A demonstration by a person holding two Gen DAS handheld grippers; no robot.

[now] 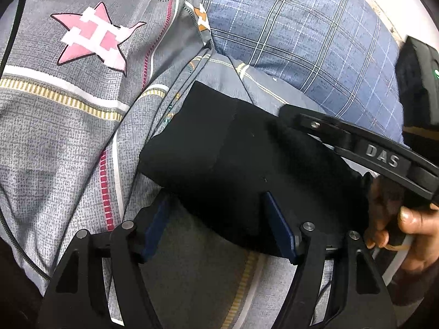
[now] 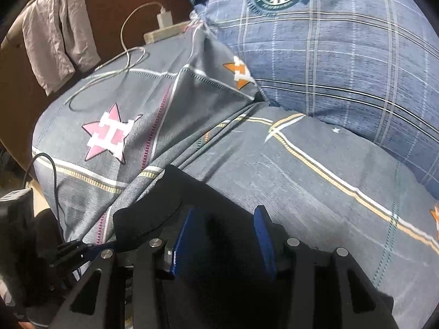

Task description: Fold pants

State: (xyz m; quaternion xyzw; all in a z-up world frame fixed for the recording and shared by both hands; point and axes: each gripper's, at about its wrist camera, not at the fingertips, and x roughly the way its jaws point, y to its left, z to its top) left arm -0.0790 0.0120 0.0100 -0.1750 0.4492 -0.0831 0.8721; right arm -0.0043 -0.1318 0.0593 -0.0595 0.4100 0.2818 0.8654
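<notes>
Underneath everything, a grey star-print bedsheet [image 1: 68, 142]. At the far right, resting on it, a blue checked pillow [image 1: 315, 44]. Near the middle, lying on the sheet as a compact black block already folded small, the pants [image 1: 219, 150].

Straddling the near edge of that block, the left gripper [image 1: 219, 227]: jaws wide, one blue pad over the dark cloth, the other just beside it on the sheet, nothing pinched. Reaching in from the right toward the block's far right edge, the right gripper [image 2: 226, 235]: jaws moderately apart, dark cloth below and between the pads, no squeeze visible. Behind it, at the right edge, the hand [image 1: 411, 227] holding its handle.

Probably the last tidying of the fold. Best done by keeping both sets of jaws off the bedsheet, taking only the black layers, lining up the edges squarely, then pressing the block flat without dragging the sheet into wrinkles. Risk: pinching sheet together with pants at the near left corner.

Counted: one sheet, one pillow, one pair of pants, two grippers, one visible hand, one white charger [image 2: 164, 17] at the far left.
</notes>
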